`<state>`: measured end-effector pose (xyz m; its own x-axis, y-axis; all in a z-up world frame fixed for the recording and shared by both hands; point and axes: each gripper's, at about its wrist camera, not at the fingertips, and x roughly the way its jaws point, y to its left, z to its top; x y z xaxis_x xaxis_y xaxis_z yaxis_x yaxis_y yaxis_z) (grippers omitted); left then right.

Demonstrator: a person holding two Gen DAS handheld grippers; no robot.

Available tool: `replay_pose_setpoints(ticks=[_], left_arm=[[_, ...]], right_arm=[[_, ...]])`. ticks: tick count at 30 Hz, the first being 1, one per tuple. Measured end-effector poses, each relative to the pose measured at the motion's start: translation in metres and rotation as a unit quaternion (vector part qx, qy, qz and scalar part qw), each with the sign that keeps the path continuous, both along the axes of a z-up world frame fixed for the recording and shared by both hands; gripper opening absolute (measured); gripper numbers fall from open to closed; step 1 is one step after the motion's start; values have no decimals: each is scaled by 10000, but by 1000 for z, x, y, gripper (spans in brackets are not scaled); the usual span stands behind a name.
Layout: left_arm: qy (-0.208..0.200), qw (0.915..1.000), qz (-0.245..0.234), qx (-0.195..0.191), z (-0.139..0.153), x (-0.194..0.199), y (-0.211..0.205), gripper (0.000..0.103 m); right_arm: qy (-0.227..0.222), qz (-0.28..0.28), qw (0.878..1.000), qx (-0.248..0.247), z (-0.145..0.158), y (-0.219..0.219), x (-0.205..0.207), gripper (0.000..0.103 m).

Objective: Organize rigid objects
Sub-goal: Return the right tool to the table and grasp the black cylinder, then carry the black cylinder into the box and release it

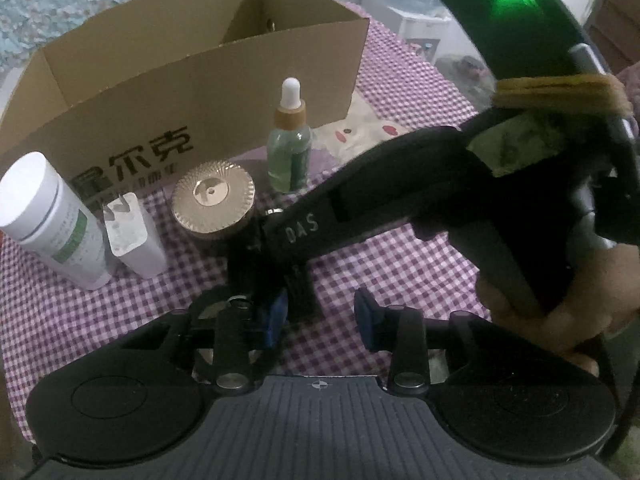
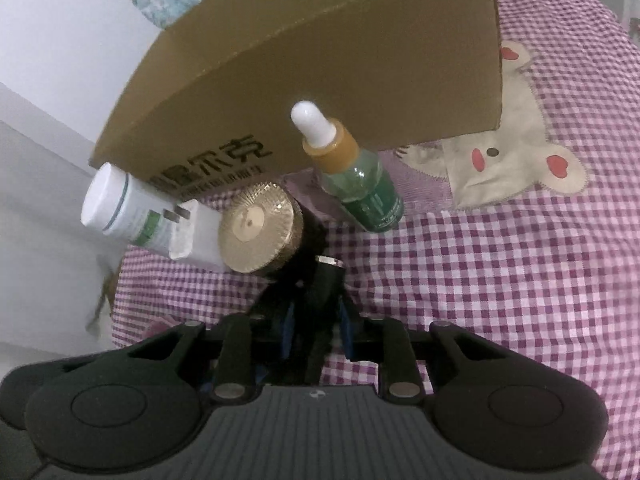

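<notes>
- Far left, a white bottle with a green label stands on the checked cloth, close in front of the cardboard box.
- Just to its right a white plug adapter stands with its prongs up, touching or nearly touching the bottle.
- Next comes a jar with a ribbed gold lid, just beside the adapter and apart from the box wall.
- Right of the jar is the black cylinder. Its silver-ringed end sits just beside the jar's base. The body is dark against your tools, so you cannot tell whether it stands upright or leans.
- Your right gripper has that cylinder between its fingers. In the right wrist view the blue pads sit against its two sides, pinching it.
- Your left gripper hangs low over the cloth just in front of the right one. Its fingers are spread with bare checked cloth between the pads, and they grip nothing.
- Further right and back, a green dropper bottle with a white bulb and a tan collar stands upright near the front wall of the box, apart from the jar.
- The box is open at the top, with dark printed characters on its front.
- A bear patch is sewn into the cloth by the box's right corner.
- At the far right your hand wraps the right gripper's handle.
</notes>
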<state>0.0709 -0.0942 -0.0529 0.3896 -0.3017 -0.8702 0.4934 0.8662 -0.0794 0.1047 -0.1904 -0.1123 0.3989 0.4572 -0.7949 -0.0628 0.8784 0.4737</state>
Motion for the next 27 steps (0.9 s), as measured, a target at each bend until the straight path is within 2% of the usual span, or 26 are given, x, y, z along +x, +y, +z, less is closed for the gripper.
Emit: replay_pose_setpoints(ticks=[5,14,20,24,27], left_arm=[[92,10000,-17,26,-3,3,-2,37],[392,9989,-249,-61,-12,13,-23,38],[587,9980,-237,-37,-22,22,-33,38],[615,9978,-227,99,-26,27,-39,36],[604,9977,-255,151,-29,29,-42,31]], right_arm=[[-9,-100,9999,-16,-1,-16,-8,23],[237,-518,9970,527,-9,-58,-20,23],[305,-611,9943,824,-11,-68,-20,23],[323,-682,9921,1005,-15,-70,-20,23],[338,-725,9904,1124,-17,-73,-20,23]])
